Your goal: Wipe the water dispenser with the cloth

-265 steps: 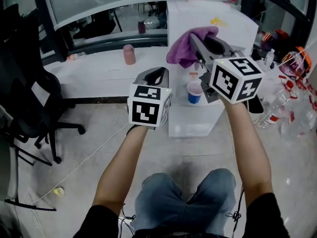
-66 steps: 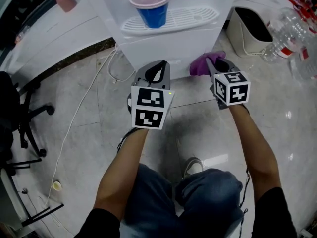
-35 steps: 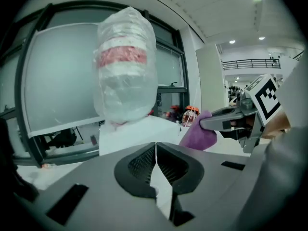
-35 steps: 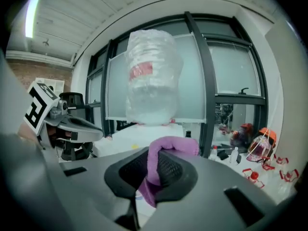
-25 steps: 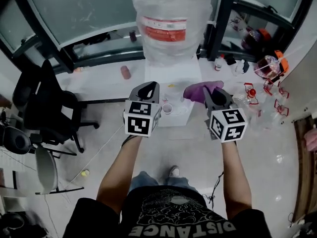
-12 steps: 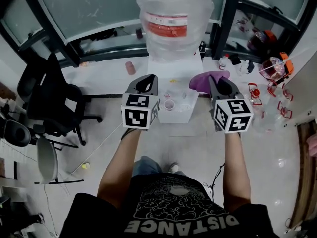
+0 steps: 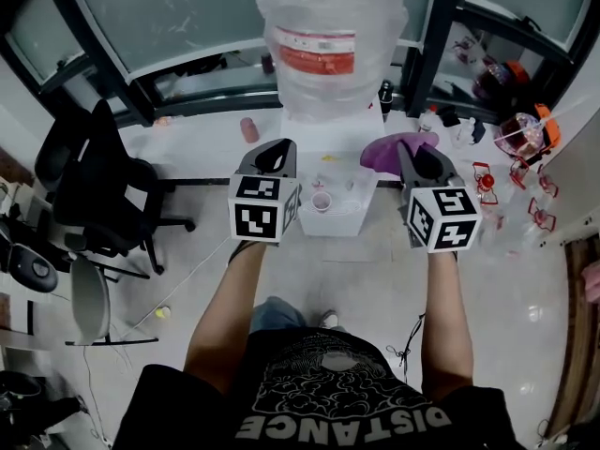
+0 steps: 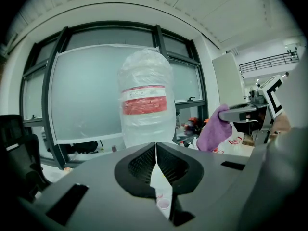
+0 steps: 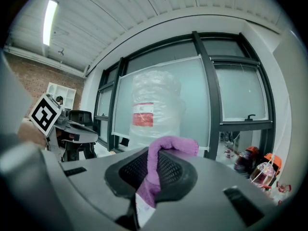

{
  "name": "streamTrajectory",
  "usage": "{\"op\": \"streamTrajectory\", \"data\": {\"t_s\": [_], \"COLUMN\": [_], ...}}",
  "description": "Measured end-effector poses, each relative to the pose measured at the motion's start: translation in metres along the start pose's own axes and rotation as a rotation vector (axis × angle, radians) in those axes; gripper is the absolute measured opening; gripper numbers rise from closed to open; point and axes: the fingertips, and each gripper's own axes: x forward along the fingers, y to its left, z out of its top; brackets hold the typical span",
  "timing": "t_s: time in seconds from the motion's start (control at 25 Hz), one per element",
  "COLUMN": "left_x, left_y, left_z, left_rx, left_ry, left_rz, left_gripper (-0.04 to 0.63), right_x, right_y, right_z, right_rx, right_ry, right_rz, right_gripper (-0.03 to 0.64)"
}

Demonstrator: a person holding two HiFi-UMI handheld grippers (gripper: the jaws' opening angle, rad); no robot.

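Change: we have risen from the water dispenser's foot; both grippers now face its top.
Meaning: top likely next, we judge.
Right gripper: clamped on purple cloth, near dispenser's upper right.
Left gripper: jaws together, empty.
Bottle: plastic-wrapped, atop dispenser; fill unclear.
Cup: pink inside.
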Motion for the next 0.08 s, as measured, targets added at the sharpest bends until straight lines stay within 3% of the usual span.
{"op": "streamTrajectory", "data": {"t_s": [0.08], "left_x": [0.0015], "left_y": [-0.0024], "left_z": [0.0006], "left_rx": [0.001], "left_ry": [-0.005], "left_rz": [0.003], "left_gripper": [0.028], "right_x": [-0.0007], "right_y": [-0.0032], "right_z": [0.0011], "right_rx": [-0.004], "right_ry": [-0.005], "right_rz": [-0.002], "right_gripper": [0.032]}}
